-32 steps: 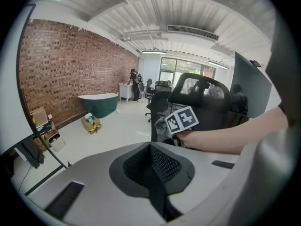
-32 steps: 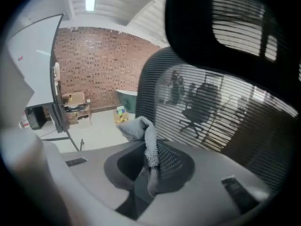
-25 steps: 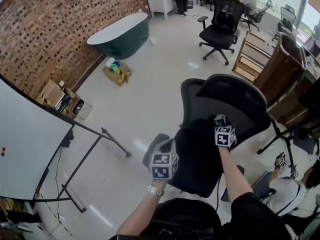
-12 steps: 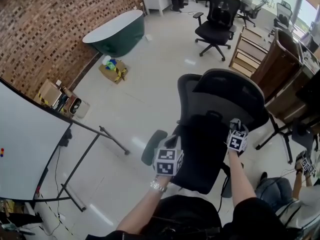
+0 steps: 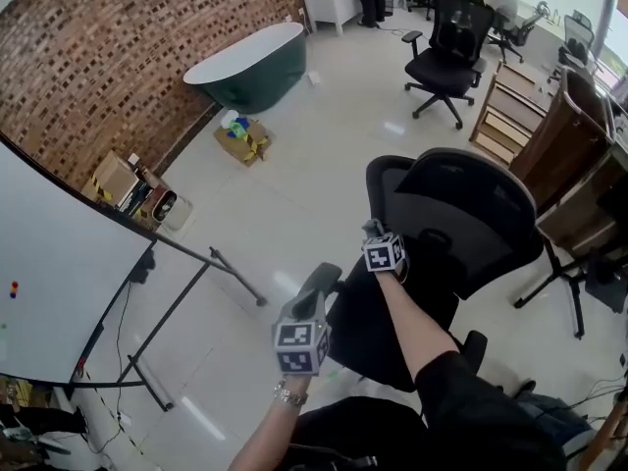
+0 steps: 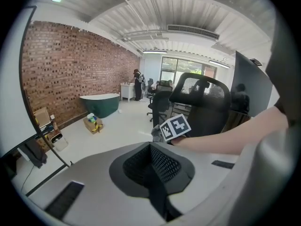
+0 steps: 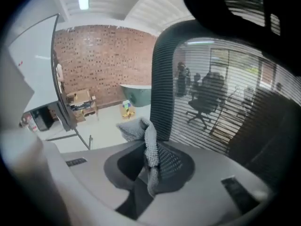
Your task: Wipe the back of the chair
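Note:
The black mesh office chair (image 5: 461, 219) stands in front of me, its back facing me. My right gripper (image 5: 378, 241) is at the left edge of the chair back (image 7: 164, 93), shut on a grey knitted cloth (image 7: 148, 147). The cloth bunches up out of the jaws against the mesh edge. My left gripper (image 5: 302, 334) hangs lower and to the left, close to the chair's armrest (image 5: 320, 281), shut with nothing between its jaws. In the left gripper view the right gripper's marker cube (image 6: 175, 127) shows beside the chair (image 6: 202, 102).
A whiteboard (image 5: 49, 283) on a wheeled stand stands at my left. A green bathtub (image 5: 250, 67) and a cardboard box (image 5: 243, 137) lie along the brick wall. Another office chair (image 5: 451, 47) and wooden furniture (image 5: 579, 155) stand beyond and to the right.
My right gripper has swept with the cloth from the right side of the chair back across to its left edge. The left gripper has dropped back and to the left.

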`<state>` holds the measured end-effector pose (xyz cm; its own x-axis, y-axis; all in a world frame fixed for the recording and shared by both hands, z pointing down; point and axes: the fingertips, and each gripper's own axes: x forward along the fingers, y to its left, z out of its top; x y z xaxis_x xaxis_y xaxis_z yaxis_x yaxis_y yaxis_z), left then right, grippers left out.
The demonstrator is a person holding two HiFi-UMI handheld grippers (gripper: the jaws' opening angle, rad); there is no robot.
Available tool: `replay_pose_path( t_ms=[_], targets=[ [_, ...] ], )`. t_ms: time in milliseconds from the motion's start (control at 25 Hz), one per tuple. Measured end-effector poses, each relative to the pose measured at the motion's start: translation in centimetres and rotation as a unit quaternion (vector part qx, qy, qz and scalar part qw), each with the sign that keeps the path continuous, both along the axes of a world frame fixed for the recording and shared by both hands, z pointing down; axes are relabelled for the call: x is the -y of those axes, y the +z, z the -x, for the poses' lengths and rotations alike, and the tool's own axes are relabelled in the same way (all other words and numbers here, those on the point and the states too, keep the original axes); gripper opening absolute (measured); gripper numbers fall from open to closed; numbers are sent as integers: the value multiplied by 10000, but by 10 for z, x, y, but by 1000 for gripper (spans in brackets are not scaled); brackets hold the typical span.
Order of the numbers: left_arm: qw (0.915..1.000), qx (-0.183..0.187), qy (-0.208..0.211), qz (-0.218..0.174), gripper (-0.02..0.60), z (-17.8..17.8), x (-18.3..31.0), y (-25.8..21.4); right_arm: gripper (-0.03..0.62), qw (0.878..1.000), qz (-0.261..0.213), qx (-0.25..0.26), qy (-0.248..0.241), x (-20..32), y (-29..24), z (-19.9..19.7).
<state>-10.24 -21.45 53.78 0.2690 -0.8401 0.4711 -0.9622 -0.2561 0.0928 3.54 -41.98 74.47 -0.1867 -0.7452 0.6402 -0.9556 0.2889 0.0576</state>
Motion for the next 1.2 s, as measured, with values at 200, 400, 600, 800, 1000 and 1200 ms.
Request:
replay_pose_path(
  t_ms=[200,400,600,800,1000,1200],
  targets=[
    [9998,-93,-71,155,3,1,0,14,46,9983,138,-474,306,-20,22,-101],
    [9986,-270,458,64,3,-44,8,11,46,9926,96,-1171,310,-86,27,-211],
    [9941,-323,1027,109,3,-93,1,11,46,9843,357,-1245,1200,-150,27,-317],
    [9907,-266,1332,97,3,-118,-16,2,46,9783,644,-1210,1552,-171,17,-341],
    [9905,-195,1362,-4,3,-119,-29,-11,46,9785,210,-551,1975,-179,-32,-305],
    [9871,-159,1593,-101,3,-138,-33,-17,46,9767,-28,870,1960,-220,-99,-223]
  ],
)
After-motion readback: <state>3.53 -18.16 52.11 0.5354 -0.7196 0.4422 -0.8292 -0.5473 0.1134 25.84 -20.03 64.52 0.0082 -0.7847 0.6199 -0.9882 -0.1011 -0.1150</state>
